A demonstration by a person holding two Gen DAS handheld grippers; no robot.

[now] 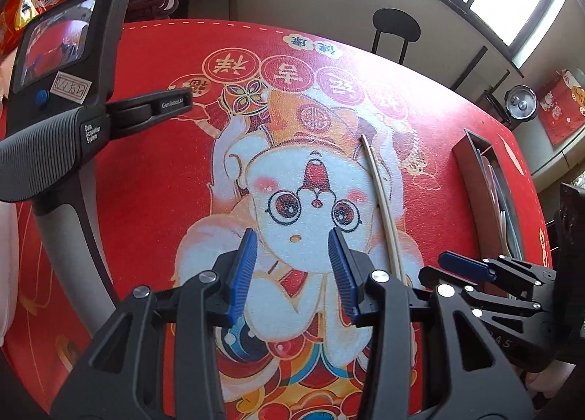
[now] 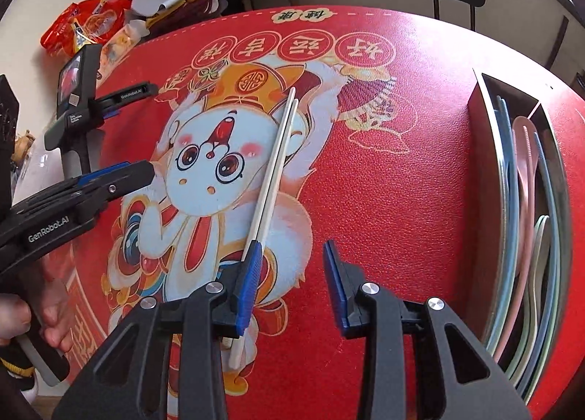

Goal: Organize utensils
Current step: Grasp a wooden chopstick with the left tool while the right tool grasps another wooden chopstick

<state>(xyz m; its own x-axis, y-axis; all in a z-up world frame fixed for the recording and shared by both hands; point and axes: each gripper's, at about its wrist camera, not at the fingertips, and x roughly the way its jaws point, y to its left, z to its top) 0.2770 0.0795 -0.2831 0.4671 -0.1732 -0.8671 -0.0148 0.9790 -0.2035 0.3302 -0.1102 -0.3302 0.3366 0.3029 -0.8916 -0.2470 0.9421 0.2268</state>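
I am judging the sorting to be nearly finished: the organizer tray (image 2: 479,164) at the right side of the table (image 2: 402,164) is already holding several coloured utensils (image 2: 523,178), pink, blue and pale green, lying lengthwise in its compartments. What is left, as far as I can see, is the single pair of white chopsticks (image 2: 278,149), lying side by side on the red mat, well apart from the tray.

I am holding my right tool (image 2: 290,281) low over the near end of those chopsticks, its jaws spread wide and gripping nothing. The left blue pad seems to be sitting right over the sticks, perhaps touching them, though the angle is too poor for me to be sure. The sticks are not yet lying between the pads.

I am keeping my left tool (image 1: 292,273) above the rabbit picture, just left of the chopsticks (image 1: 380,200), released and empty as well. A third recording device is standing clamped at the far left.
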